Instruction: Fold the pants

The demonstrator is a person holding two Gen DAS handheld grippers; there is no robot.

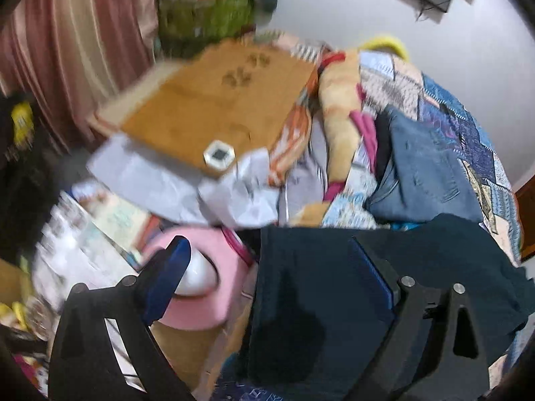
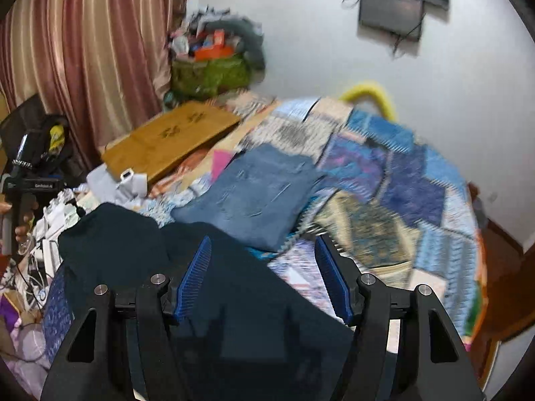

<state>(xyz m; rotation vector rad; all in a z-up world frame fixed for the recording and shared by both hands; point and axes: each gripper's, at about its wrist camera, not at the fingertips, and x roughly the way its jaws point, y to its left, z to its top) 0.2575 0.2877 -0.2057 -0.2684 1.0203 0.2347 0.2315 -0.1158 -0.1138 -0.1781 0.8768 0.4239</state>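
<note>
Dark navy pants (image 2: 234, 287) lie on the patchwork quilt at the near edge of the bed; they also show in the left wrist view (image 1: 334, 300). My right gripper (image 2: 264, 280) is open above them, blue pads wide apart, holding nothing. My left gripper (image 1: 271, 267) is open too, its left finger (image 1: 167, 277) over a pink thing beside the bed and its right finger over the pants. Folded blue jeans (image 2: 254, 193) lie further back on the quilt, also in the left wrist view (image 1: 424, 173).
A patchwork quilt (image 2: 384, 180) covers the bed. A brown board (image 2: 170, 140) and papers lie at the far left. A green bag (image 2: 210, 73) stands by the striped curtain (image 2: 83, 50). The pink thing (image 1: 200, 280) sits left of the bed. The other handle (image 2: 23, 183) is at left.
</note>
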